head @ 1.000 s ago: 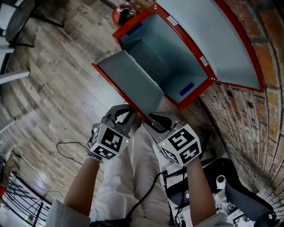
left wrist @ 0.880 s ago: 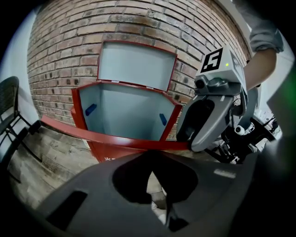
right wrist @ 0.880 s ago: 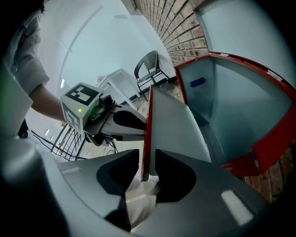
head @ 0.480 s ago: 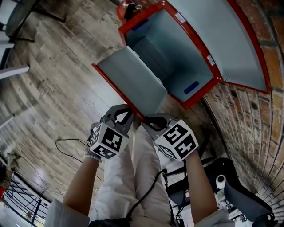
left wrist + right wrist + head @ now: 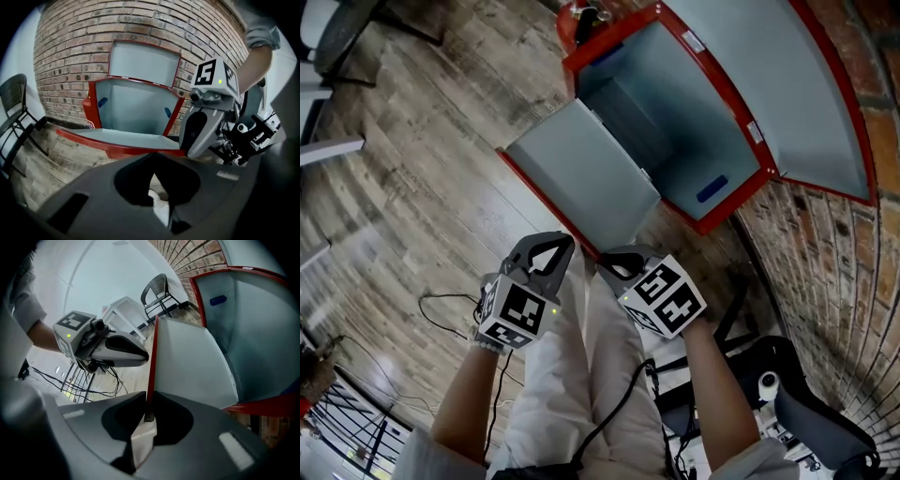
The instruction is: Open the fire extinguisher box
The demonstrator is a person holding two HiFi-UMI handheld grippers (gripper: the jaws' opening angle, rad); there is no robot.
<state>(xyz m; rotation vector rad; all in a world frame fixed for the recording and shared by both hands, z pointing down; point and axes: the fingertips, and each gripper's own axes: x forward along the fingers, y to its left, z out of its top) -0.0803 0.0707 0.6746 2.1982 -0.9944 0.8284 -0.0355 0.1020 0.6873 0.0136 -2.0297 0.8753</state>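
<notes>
Since the red sheet-metal fire extinguisher box by the brick wall stands with lid raised and grey, red-edged front flap dropped outward, that flap looks stiff, thin and light, best taken by its rim. The right gripper, whose jaws have just been closing, pinches that rim; the left gripper is closed on nothing.

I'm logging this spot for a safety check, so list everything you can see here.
fire extinguisher box: one, red with grey inside, at the brick wall, lid up, front flap down
fire extinguisher: one, red, beside the box
chair: one, black, by the wall
cables: several, black, on the wooden floor
dark equipment: unclear kind, floor at right
left gripper: one, grey, jaws together, empty
right gripper: one, grey, jaws just closing, pressing the flap's red edge between them
</notes>
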